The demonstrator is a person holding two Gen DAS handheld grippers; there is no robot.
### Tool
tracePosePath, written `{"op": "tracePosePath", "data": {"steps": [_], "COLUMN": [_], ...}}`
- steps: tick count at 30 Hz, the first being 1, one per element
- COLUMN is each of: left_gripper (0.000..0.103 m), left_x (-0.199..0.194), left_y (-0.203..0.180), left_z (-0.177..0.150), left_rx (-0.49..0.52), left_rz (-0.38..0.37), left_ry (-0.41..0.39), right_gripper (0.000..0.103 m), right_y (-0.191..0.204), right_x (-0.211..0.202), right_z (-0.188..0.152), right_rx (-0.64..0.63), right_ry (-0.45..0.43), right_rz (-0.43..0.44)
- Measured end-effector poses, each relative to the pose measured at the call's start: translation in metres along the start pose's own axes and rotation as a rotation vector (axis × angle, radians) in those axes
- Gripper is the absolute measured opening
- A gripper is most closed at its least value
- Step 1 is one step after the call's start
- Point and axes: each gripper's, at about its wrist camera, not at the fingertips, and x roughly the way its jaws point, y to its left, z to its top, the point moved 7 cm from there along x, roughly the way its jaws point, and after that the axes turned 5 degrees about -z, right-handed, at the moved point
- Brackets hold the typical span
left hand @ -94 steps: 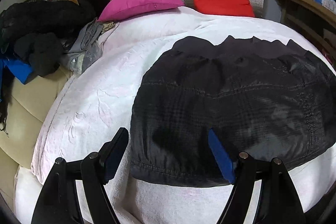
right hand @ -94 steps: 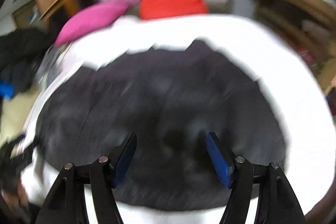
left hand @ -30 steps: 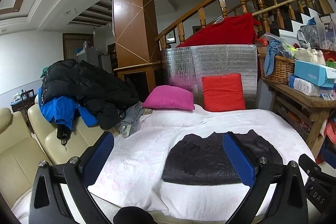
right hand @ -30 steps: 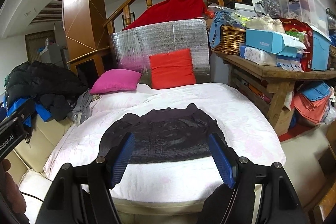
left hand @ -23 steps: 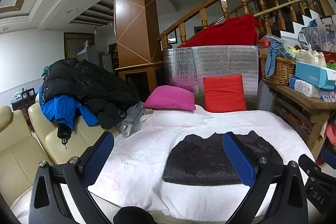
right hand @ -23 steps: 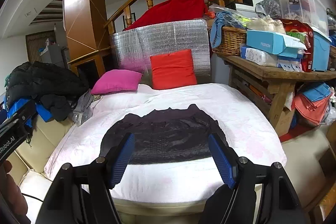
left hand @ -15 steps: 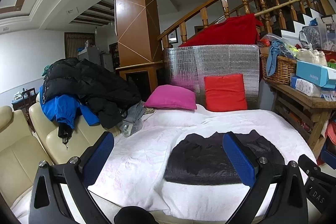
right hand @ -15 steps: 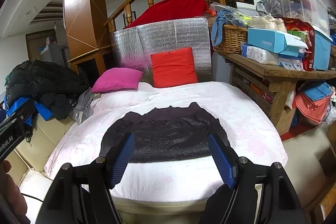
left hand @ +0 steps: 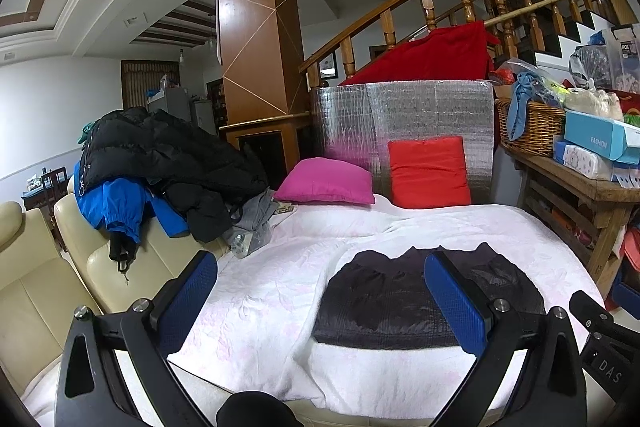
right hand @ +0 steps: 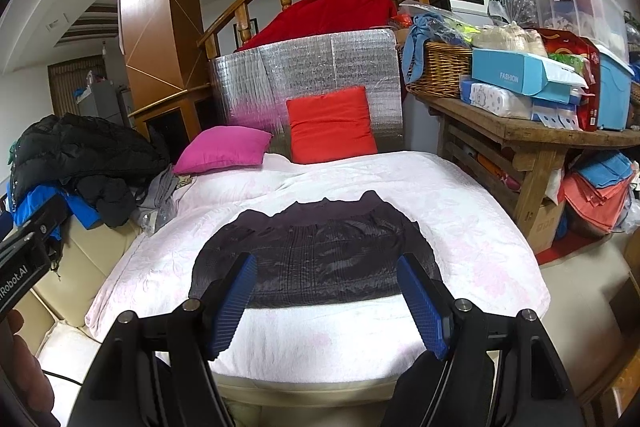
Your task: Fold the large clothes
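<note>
One folded black garment, two cushions, white bedspread

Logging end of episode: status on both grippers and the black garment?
Left gripper and right gripper open, empty, held off the bed. Black garment folded flat on white bedspread. Nothing on it.

1. A bed carries everything, covered by a white quilt with a faint pink pattern.
2. A folded black garment lies flat near the bed's front edge.
3. A pink pillow and a red pillow sit at the back edge.
4. Grey clothes lie at the left edge.
</note>
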Motion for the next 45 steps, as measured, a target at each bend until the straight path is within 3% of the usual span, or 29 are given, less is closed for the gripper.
{"op": "tracePosePath", "data": {"steps": [28, 45], "left_gripper": [0.103, 0.103], "left_x": [0.005, 0.009], "left_y": [0.002, 0.014], "left_z": [-0.002, -0.001], "left_rx": [-0.010, -0.028], "left_rz": [-0.005, -0.014], "left_ry": [0.011, 0.013], "right_gripper": [0.076, 0.076], "right_y": [0.001, 0.027], "right_x": [0.005, 0.017], "right_z": [-0.001, 0.005], "right_rx": [0.000, -0.041], "right_ry": [0.004, 0.011], "right_rz": [0.005, 0.013]}}
